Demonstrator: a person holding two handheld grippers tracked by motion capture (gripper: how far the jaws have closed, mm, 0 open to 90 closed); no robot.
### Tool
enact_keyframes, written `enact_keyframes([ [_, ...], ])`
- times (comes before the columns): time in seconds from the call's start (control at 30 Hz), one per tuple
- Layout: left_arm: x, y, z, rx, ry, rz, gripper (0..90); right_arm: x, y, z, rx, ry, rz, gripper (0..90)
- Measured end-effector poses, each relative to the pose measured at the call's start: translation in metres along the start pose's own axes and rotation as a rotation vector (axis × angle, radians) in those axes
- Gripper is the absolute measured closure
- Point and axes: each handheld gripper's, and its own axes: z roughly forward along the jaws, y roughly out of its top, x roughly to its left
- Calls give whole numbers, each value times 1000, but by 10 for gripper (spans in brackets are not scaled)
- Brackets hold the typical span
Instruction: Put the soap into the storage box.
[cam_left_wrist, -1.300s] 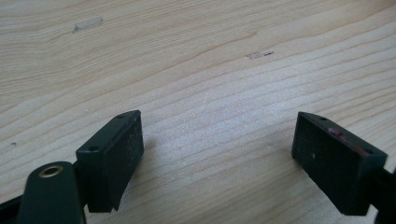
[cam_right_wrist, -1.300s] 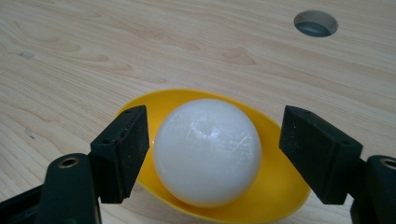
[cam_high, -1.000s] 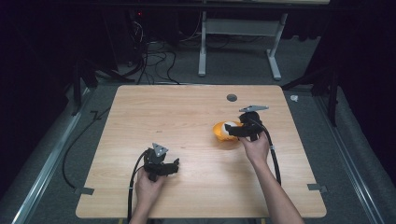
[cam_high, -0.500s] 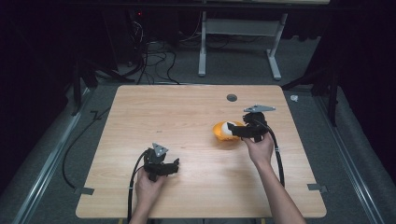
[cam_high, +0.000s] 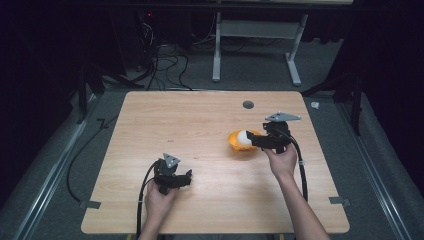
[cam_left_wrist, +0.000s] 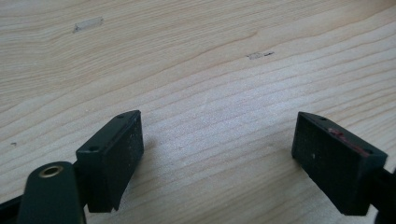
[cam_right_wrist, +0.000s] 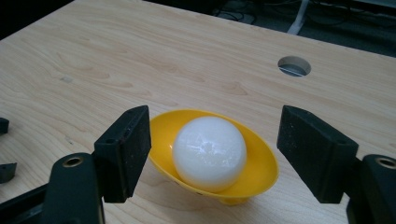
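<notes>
ball (cam_right_wrist: 209, 153) sits in bowl (cam_right_wrist: 259, 164). right gripper (cam_right_wrist: 214, 156) jaws, just narrowing, stand apart astride bowl, gripping nothing. left gripper (cam_left_wrist: 217, 158) open, well apart from bowl. judged next: close on ball.

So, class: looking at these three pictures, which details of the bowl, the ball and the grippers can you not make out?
- Yellow bowl: its foot, cut off at the bottom edge in the right gripper view.
- White ball: its underside, hidden by the bowl's wall.
- Bowl's right rim in the high view: covered by the right gripper.
- Left gripper: its jaws look too small in the high view.
</notes>
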Motion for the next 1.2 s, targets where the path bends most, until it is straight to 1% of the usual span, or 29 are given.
enact_keyframes([
  [0.17,0,0,0,0,0,0,170,0,1,-8,-21,2,0,273],
  [0.33,0,0,0,0,0,0,171,0,0,-14,-29,0,3,275],
  [0.57,0,0,0,0,0,-1,171,-4,-6,-20,-35,-4,6,278],
  [0.63,0,0,0,-1,0,-1,171,-5,-7,-22,-37,-4,14,278],
  [0.73,0,0,0,-1,0,-1,170,-7,-10,-26,-41,-7,10,279],
  [0.77,0,0,0,-1,0,-1,170,-7,-11,-27,-42,-7,17,279],
  [0.8,0,0,0,-1,0,-1,171,-8,-11,-28,-42,-7,11,279],
  [1.0,0,0,0,-1,0,-2,171,-10,-17,-35,-53,-12,23,280],
  [1.1,0,0,0,-1,0,-1,171,-10,-19,-38,-60,-13,20,280],
  [1.17,0,0,0,-1,0,-2,170,-10,-20,-40,-55,-15,23,281],
  [1.2,0,0,0,-1,0,-1,170,-10,-21,-40,-55,-15,16,281],
])
